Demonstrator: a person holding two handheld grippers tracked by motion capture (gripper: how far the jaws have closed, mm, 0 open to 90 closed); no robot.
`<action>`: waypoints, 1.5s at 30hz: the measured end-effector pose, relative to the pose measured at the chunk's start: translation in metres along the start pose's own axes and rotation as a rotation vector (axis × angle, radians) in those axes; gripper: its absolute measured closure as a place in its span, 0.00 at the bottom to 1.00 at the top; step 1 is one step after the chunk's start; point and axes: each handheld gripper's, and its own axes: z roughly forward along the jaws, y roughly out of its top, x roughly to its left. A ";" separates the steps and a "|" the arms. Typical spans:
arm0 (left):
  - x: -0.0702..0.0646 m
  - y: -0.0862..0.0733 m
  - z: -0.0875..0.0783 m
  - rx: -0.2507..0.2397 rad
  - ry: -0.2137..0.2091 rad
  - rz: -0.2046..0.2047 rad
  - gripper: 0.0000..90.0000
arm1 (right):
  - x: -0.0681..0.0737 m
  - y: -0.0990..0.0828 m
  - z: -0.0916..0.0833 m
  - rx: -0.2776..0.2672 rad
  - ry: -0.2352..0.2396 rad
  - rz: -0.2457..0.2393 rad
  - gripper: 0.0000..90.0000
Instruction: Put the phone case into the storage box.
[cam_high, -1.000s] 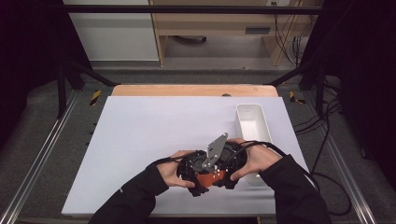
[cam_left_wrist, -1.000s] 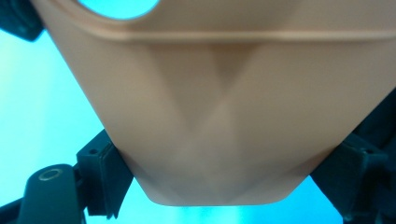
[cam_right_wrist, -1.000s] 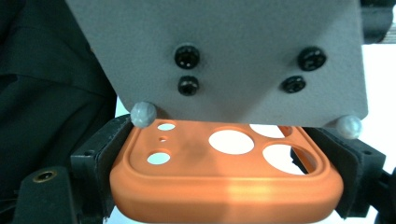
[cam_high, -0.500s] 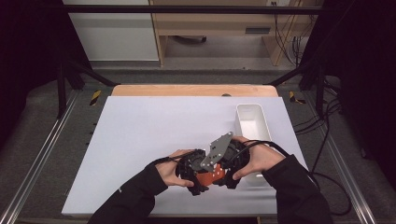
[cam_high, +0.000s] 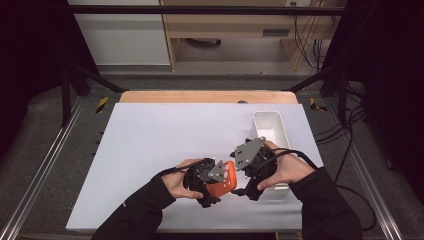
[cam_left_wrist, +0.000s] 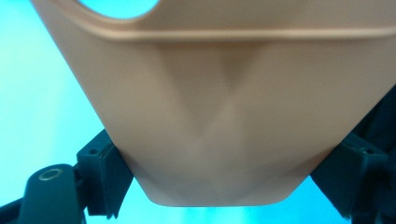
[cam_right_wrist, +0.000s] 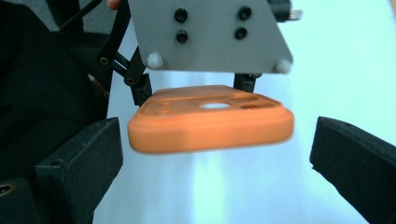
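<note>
A white desk fills the middle of the high view, with a wooden edge at its far side, dark floor around it and pale cabinets beyond. A white bin stands on the desk's right part. Near the front edge two hands meet: the left hand carries the left tongs, the right hand the right tongs, whose grey plate tilts up. Between them sits an orange case, flat and rounded, held off the left tongs' end and just beside the right tongs.

In the left gripper view the case looks tan and very close, with a cutout at its top left. The left tongs are clenched on its lower end, one jaw pressing each side. Behind it is a bright bluish surface.

In the right gripper view the case lies level in the air above the desk, showing a small hole in its top face. The left tongs grip its far end under their grey plate. The right tongs are released, jaws wide on either side of the case and clear of it.
</note>
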 end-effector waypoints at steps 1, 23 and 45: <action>0.001 -0.001 -0.001 0.000 -0.001 0.000 0.17 | 0.000 -0.001 -0.001 -0.009 -0.003 0.005 0.03; 0.003 -0.020 -0.008 -0.106 0.010 -0.034 0.17 | 0.004 -0.019 -0.009 -0.145 -0.049 0.056 0.03; 0.005 -0.028 -0.014 -0.208 0.004 -0.060 0.17 | 0.007 -0.035 0.000 -0.232 -0.059 0.103 0.03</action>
